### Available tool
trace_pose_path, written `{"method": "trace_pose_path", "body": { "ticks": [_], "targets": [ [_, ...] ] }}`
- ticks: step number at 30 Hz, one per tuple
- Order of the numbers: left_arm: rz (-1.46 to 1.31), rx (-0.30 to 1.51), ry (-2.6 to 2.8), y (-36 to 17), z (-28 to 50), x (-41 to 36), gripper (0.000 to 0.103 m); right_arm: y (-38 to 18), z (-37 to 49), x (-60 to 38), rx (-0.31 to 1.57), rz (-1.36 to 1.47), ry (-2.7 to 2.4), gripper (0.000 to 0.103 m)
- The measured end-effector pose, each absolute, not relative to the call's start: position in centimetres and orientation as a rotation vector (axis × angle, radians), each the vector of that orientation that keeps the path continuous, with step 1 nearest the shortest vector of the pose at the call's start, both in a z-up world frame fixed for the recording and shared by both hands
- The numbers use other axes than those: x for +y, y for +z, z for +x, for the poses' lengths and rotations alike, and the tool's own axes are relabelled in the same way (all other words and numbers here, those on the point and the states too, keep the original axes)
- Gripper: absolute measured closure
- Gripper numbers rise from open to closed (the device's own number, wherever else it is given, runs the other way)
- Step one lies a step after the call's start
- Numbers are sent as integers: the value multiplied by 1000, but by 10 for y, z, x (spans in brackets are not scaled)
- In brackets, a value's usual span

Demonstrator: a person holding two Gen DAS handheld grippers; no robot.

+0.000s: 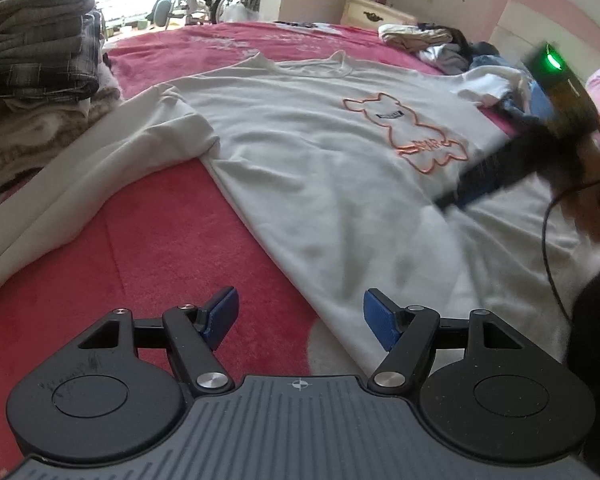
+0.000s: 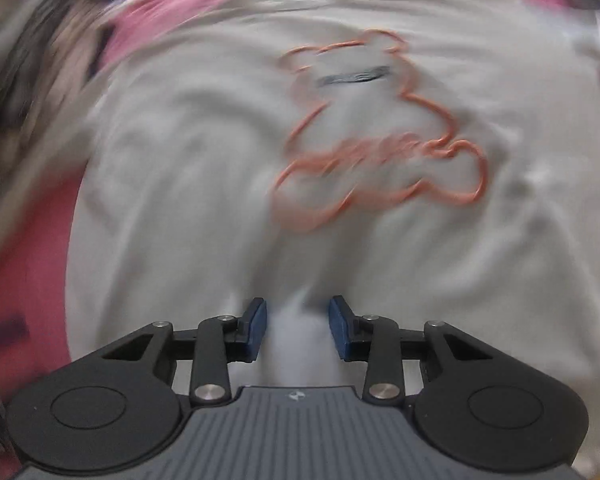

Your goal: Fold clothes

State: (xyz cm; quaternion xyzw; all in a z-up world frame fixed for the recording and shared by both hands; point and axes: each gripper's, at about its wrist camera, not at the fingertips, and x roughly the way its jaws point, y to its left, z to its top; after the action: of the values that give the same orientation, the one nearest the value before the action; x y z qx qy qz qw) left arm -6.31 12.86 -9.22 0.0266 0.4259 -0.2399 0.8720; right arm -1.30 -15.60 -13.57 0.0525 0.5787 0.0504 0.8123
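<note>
One white T-shirt [image 1: 320, 160] is spread flat on one pink bedspread [image 1: 152, 248]. Two grippers are seen: the left gripper [image 1: 300, 316] is held spread wide, empty; the right gripper [image 2: 298, 328] is parted, nothing pinched, over the shirt.

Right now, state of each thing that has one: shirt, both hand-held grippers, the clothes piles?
White T-shirt: spread flat, print side up, unfolded, left sleeve out to the side.
Left hand-held gripper: open, empty, over the shirt's side edge.
Right hand-held gripper: open, over the shirt, fabric between the fingers but not clamped; view is blurred.
Clothes stack: folded, piled at the left.
Clothes heap: loose, unfolded, near the headboard.
</note>
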Motion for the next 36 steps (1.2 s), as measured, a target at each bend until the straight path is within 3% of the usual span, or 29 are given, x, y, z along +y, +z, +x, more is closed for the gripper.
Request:
{"method": "trace_pose_path", "body": {
  "ticks": [6, 11, 14, 16, 24, 30, 36],
  "targets": [
    [54, 913, -529, -99, -63, 119, 34, -127, -121, -99, 1373, -71, 296, 58],
    [72, 809, -596, -89, -57, 98, 33, -101, -80, -119, 1250, 108, 235, 61],
    [116, 863, -631, -101, -54, 81, 33, -109, -72, -117, 1203, 94, 176, 61],
    [201, 904, -623, -114, -63, 78, 33, -124, -85, -120, 1271, 129, 186, 61],
    [252, 967, -547, -112, -95, 120, 33, -117, -166, -115, 1315, 194, 280, 60],
    [142, 945, -378, -96, -79, 143, 33, -100, -133, -121, 1143, 224, 237, 60],
    [121, 889, -38, -82, -79, 208, 33, -108, -110, -112, 1111, 196, 279, 60]
  ]
}}
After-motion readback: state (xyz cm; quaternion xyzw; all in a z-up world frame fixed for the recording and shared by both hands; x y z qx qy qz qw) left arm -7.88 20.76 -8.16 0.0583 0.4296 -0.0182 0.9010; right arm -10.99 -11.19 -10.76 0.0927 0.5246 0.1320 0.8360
